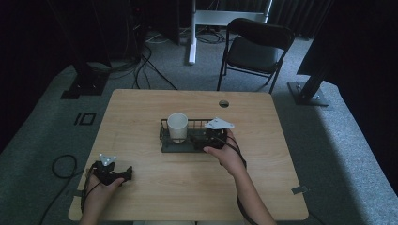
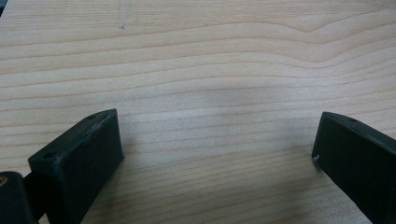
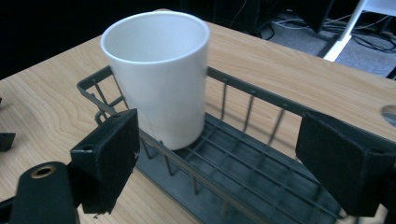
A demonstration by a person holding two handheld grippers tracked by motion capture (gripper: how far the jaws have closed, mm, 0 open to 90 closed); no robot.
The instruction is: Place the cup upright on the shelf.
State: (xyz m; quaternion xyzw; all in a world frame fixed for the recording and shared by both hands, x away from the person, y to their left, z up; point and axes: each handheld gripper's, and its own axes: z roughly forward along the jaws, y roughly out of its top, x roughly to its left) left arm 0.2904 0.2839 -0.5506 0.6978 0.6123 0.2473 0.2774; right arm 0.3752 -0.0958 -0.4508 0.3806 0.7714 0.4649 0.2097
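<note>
Standing in the basket: the white cup (image 1: 178, 126) is upright at the left end of the dark wire basket (image 1: 164, 136), which sits near the middle of the wooden surface (image 1: 141, 112).
Cup, close view: in the right gripper view the cup (image 3: 159, 77) stands on the wire floor of the basket (image 3: 261, 98), just beside the left end wall, with its opening up and its inside empty.
Right gripper: the right gripper (image 1: 214, 137) is at the right part of the basket, held by the right hand (image 1: 228, 157) from the near side; the grey three-cornered plate is on its top.
Right fingers: in the right gripper view the right gripper (image 3: 224, 149) has its fingers (image 3: 109, 156) wide apart, and they grip nothing. The left one is just beside the cup and the near rail of the basket; I cannot tell if it touches them. The right one is over the empty right part of the basket.
Left gripper: the left gripper (image 1: 114, 172) is at the near left corner of the surface, well apart from the basket, in the left hand (image 1: 101, 187).
Left fingers: in the left gripper view the left gripper (image 2: 219, 144) has its fingers (image 2: 84, 158) wide apart, with bare wood between them.
Far side: a black folding chair (image 1: 256, 47) stands on the grey floor (image 1: 338, 140) behind the surface.
</note>
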